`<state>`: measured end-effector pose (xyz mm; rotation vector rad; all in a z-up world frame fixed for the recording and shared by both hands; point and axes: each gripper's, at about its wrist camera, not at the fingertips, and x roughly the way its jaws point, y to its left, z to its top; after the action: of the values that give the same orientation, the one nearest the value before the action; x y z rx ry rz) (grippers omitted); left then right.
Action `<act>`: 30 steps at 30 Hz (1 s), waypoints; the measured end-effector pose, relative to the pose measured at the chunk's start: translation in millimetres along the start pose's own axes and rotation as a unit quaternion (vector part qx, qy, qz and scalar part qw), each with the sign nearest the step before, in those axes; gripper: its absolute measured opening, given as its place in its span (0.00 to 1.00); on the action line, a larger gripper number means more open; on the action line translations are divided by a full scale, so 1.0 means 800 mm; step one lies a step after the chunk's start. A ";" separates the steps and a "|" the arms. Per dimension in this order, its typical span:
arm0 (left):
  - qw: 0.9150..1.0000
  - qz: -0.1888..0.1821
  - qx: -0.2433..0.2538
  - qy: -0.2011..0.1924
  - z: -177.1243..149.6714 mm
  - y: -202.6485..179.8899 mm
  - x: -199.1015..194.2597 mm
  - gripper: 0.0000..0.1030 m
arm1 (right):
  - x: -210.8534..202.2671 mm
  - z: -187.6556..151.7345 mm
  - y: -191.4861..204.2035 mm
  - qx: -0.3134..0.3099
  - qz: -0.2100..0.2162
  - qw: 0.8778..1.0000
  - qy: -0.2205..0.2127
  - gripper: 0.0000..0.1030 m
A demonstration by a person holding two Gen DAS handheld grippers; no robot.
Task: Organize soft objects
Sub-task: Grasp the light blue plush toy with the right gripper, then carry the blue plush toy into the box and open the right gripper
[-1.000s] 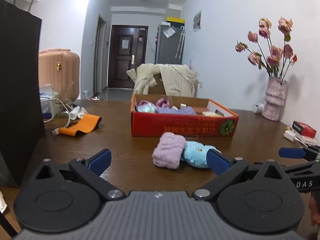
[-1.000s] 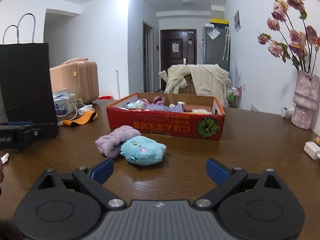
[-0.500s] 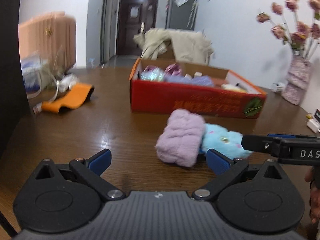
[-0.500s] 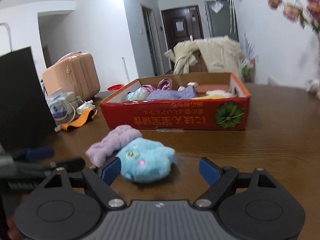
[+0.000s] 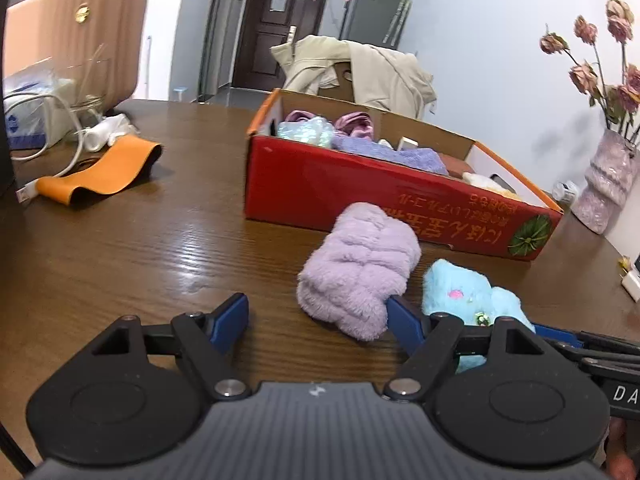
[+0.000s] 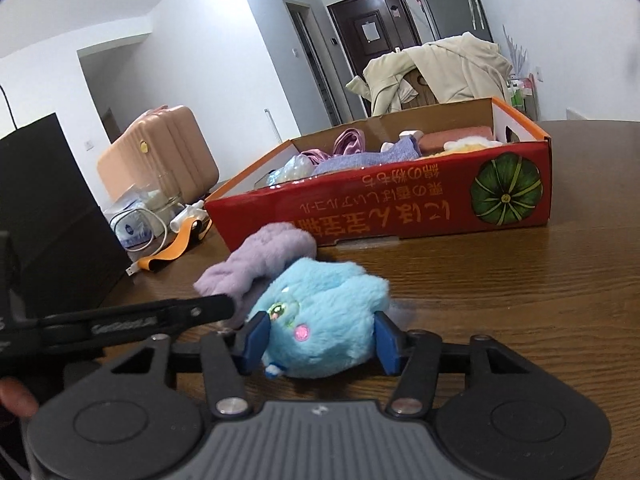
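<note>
A lilac fluffy piece (image 5: 360, 272) and a blue plush toy (image 5: 460, 292) lie side by side on the brown table in front of a red cardboard box (image 5: 400, 200) that holds several soft items. My left gripper (image 5: 318, 322) is closing. Its right pad is at the lilac piece's near end and its left pad stands well apart. My right gripper (image 6: 320, 338) is closing on the blue plush toy (image 6: 320, 316), both pads in its fur. The lilac piece (image 6: 260, 260) lies behind the toy. One left finger (image 6: 160, 312) reaches in beside it.
An orange strap (image 5: 100, 172), white cables and a charger (image 5: 100, 132) lie at the left. A black bag (image 6: 48, 200) stands beside them, a pink suitcase (image 5: 72, 28) behind. A vase of dried roses (image 5: 608, 184) stands at the right. A chair with a beige jacket (image 5: 360, 68) is behind the box.
Both grippers came forward and down to the two toys. The right jaws narrowed around the blue plush toy. The left jaws narrowed beside the lilac piece.
</note>
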<state>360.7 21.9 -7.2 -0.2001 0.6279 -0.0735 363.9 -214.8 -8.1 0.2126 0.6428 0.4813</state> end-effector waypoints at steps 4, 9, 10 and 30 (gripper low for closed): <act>1.000 -0.003 -0.029 -0.001 0.001 0.009 -0.003 0.76 | -0.006 0.000 -0.001 0.004 0.002 1.000 0.005 0.49; 0.996 -0.041 -0.079 0.007 -0.019 0.020 -0.038 0.76 | -0.012 -0.005 0.013 -0.038 0.033 0.998 0.030 0.49; 0.993 -0.071 -0.095 0.014 -0.023 0.022 -0.045 0.76 | -0.016 -0.007 0.017 -0.048 0.044 0.997 0.038 0.49; 0.980 -0.177 -0.090 0.029 -0.044 0.005 -0.050 0.33 | -0.038 -0.015 0.007 -0.028 0.060 0.997 0.030 0.41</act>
<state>308.2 25.2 -12.8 -0.4857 0.6524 -0.3677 333.2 -224.5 0.3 0.1846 0.6767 0.6228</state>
